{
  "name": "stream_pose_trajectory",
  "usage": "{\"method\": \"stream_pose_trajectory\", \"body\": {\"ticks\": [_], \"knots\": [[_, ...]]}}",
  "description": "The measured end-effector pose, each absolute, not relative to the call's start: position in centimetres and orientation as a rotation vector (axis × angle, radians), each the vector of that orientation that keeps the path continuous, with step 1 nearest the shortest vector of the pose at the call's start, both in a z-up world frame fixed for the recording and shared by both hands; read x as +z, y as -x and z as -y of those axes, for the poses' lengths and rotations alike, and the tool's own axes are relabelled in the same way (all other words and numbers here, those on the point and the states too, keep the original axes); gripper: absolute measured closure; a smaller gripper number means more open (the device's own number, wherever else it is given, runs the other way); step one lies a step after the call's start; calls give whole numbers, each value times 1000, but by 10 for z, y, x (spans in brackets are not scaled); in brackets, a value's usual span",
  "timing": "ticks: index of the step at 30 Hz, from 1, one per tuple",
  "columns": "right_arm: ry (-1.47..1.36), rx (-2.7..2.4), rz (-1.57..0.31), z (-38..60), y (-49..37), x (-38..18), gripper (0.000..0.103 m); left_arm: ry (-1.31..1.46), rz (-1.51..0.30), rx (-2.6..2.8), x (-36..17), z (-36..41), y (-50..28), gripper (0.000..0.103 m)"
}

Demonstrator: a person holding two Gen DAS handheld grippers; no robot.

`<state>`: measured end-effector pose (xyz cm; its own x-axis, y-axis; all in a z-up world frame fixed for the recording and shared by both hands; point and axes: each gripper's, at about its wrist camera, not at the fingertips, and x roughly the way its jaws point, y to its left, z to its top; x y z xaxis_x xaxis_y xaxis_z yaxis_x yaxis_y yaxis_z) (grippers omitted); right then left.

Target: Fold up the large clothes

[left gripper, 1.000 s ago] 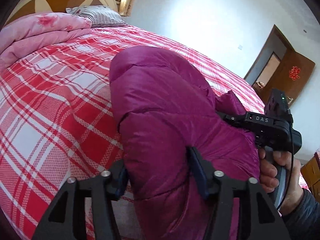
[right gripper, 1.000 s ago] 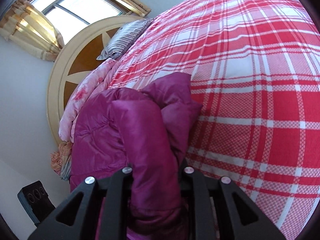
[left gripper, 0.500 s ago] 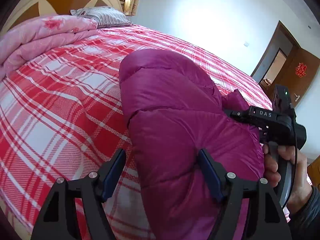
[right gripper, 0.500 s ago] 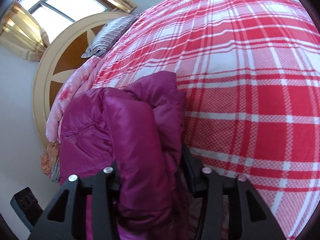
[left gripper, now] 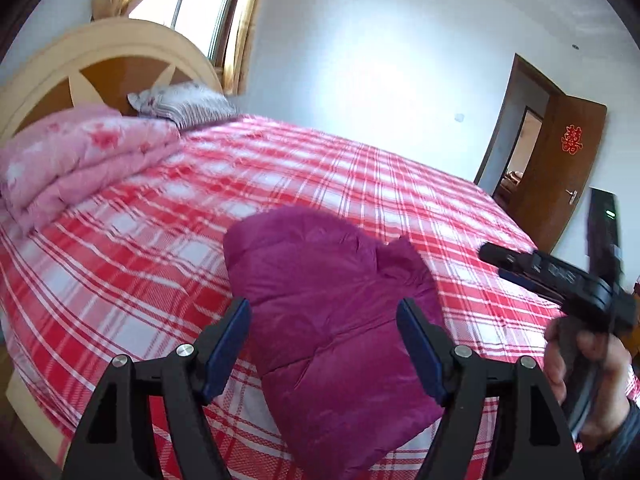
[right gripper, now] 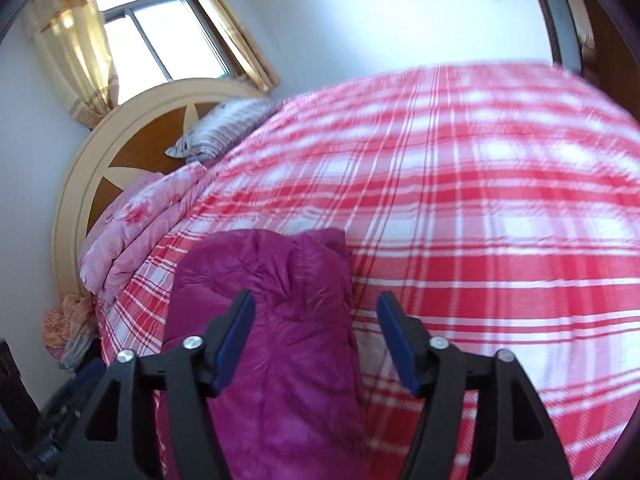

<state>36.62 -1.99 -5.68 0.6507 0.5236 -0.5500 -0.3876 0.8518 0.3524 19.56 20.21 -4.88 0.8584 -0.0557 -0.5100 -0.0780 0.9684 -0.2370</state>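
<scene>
A magenta padded jacket [left gripper: 320,280] lies folded in a thick bundle on the red-and-white plaid bed [left gripper: 120,264]. My left gripper [left gripper: 324,340] hangs above the jacket's near end, open, its blue pads clear of the fabric. In the right wrist view the jacket [right gripper: 272,272] lies below and left of centre. My right gripper [right gripper: 316,336] is above it with its jaws opening; neither pad touches the fabric. The left wrist view shows the right gripper [left gripper: 496,260] blurred at the right edge, held by a hand [left gripper: 580,356] and apart from the jacket.
A folded pink quilt [left gripper: 80,152] and a striped pillow [left gripper: 184,104] lie by the round headboard [left gripper: 100,60]. An open brown door [left gripper: 572,184] stands beyond the bed's far corner. A bundle of cloth [right gripper: 64,324] sits beside the bed.
Both grippers have let go of the jacket, opened wide, and risen and drawn back from it. The jacket now rests on the bed by itself.
</scene>
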Motion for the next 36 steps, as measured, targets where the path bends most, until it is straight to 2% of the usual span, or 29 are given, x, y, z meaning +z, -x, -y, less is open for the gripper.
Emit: {"method": "stream_pose_trajectory", "body": {"ticks": [1,5,7,10,18,24,36], "knots": [[-200,512,-664,21,-357,-52,25,251,-531,10,-45,-201,-194,27],[-159,494,-577,23,-315,-35,23,227,-477,22,-30,-198,-185,25],[-152,482,-542,25,-299,-30,16,224,-459,13,-24,-197,-180,21],[-136,468,-480,28,-277,-23,11,210,-449,7,-18,-192,-176,20],[-108,472,-430,31,-249,-13,9,181,-432,4,-13,-182,-171,20],[-88,460,-376,36,-231,-3,3,156,-403,-3,-6,-173,-163,20],[-97,443,-321,43,-221,4,2,137,-397,5,-6,-166,-162,19]]}}
